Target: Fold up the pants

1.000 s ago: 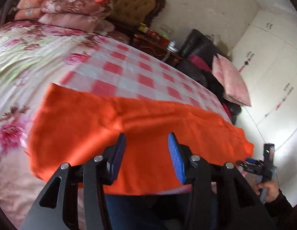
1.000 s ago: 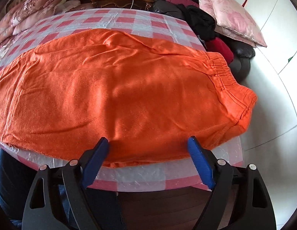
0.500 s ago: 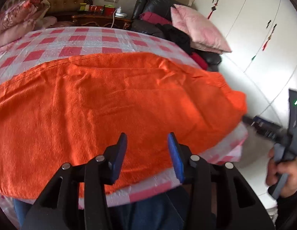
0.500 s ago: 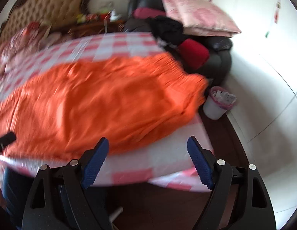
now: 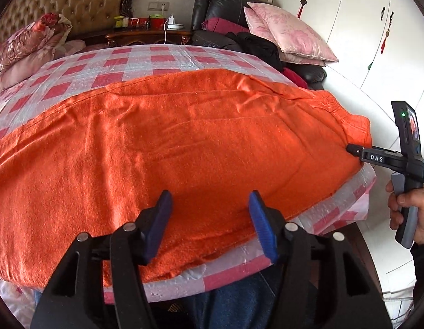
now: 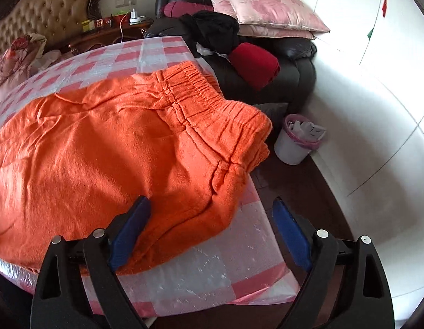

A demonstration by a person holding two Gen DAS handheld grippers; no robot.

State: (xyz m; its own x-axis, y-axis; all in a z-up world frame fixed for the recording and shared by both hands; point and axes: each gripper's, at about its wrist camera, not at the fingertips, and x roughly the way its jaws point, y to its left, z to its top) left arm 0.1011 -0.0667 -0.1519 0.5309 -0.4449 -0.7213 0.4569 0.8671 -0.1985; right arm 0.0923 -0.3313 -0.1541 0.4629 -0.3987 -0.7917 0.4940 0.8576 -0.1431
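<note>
Orange pants point(image 5: 184, 142) lie flat on the checked tabletop point(image 5: 146, 63); my left tool point(image 5: 209, 219) and right tool point(image 6: 212, 230) hover above, both having just widened, holding nothing.

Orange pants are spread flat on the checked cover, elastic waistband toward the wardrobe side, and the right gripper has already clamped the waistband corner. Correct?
Not quite. The right gripper is open; its jaws have just been opening and nothing is pinched. The right wrist view shows its fingers apart above the orange pants near the waistband. The rest holds.
</note>
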